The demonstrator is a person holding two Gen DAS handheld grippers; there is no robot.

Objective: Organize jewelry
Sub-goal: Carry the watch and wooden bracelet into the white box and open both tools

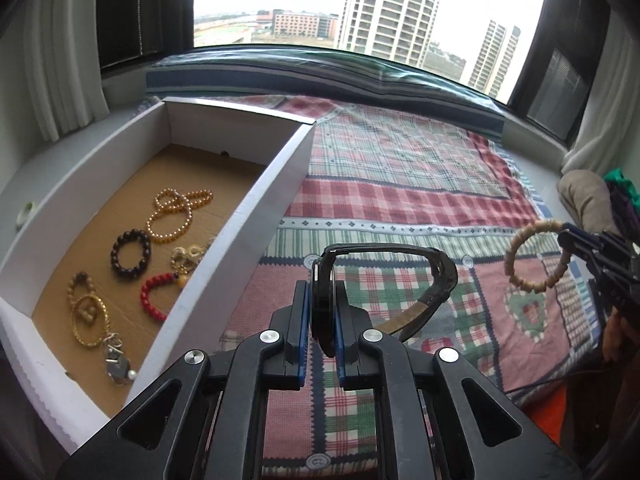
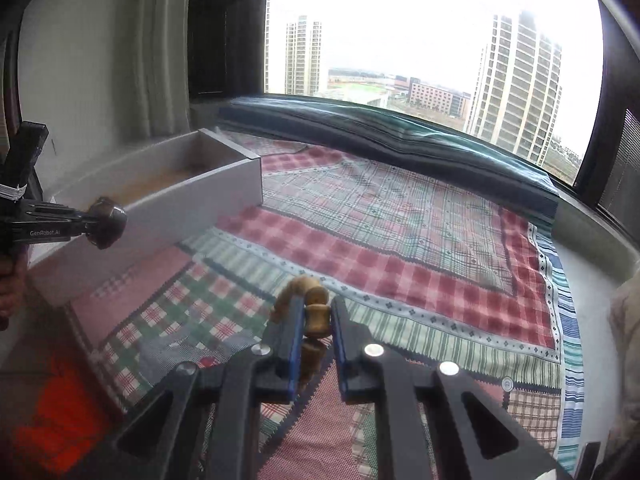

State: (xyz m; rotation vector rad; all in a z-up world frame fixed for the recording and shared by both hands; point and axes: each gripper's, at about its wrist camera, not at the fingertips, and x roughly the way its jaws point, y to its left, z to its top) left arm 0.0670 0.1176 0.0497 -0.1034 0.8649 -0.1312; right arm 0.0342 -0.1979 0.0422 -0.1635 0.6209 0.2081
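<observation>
Left wrist view: the left gripper pinches a watch by its case, strap hanging free above the quilt, just right of the box, probably bound for the bracelets there. Right wrist view: the right gripper pinches a wooden bracelet by one bead, also aloft.

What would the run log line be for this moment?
left tool: shut on black watch | right tool: shut on tan bead bracelet | white box: holds bracelets | both items above quilt
</observation>
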